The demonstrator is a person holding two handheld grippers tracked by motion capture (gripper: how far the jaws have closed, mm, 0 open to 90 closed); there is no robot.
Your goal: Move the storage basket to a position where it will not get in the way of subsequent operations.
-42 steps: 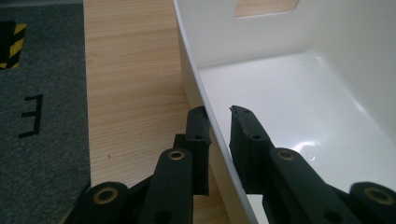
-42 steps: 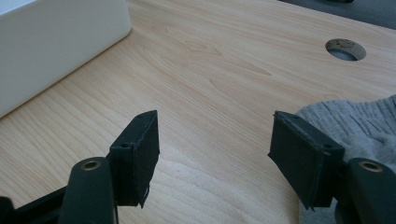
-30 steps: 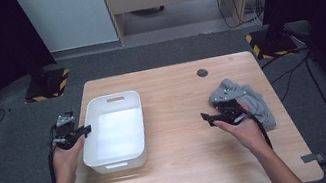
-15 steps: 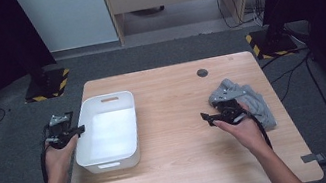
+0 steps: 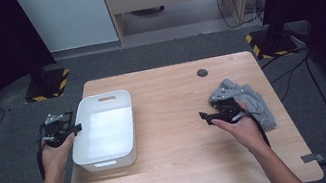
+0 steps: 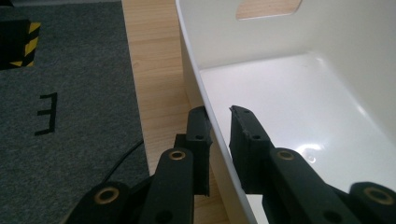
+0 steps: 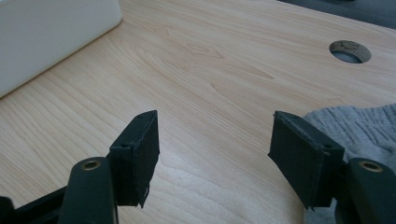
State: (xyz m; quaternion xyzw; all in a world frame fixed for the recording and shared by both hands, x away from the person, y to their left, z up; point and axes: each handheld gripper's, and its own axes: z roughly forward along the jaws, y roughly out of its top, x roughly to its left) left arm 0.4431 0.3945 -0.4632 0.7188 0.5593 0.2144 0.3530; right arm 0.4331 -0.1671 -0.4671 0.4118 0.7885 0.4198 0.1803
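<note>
A white plastic bin (image 5: pixel 101 98) stands on the left part of the wooden table (image 5: pixel 183 159). My left gripper (image 5: pixel 69 132) is at the bin's left wall. In the left gripper view the bin's rim (image 6: pixel 205 98) runs between the two jaws of the left gripper (image 6: pixel 218 116), one jaw outside and one inside, shut on the wall. The bin holds nothing. A crumpled grey cloth (image 5: pixel 254 101) lies at the table's right. My right gripper (image 5: pixel 207 116) hovers just left of it, open and with only bare wood between the jaws of the right gripper (image 7: pixel 212 140). The cloth (image 7: pixel 359 123) lies beside its right jaw.
A round cable hole (image 5: pixel 202 72) sits in the table near its far edge. The bin's left side reaches past the table's left edge over grey carpet (image 5: pixel 4 150). Black stands with yellow-striped bases (image 5: pixel 45 84) flank the table's far corners.
The bin has slid to the left together with my left gripper and now sits at the table's left edge. My right hand and the cloth have stayed put.
</note>
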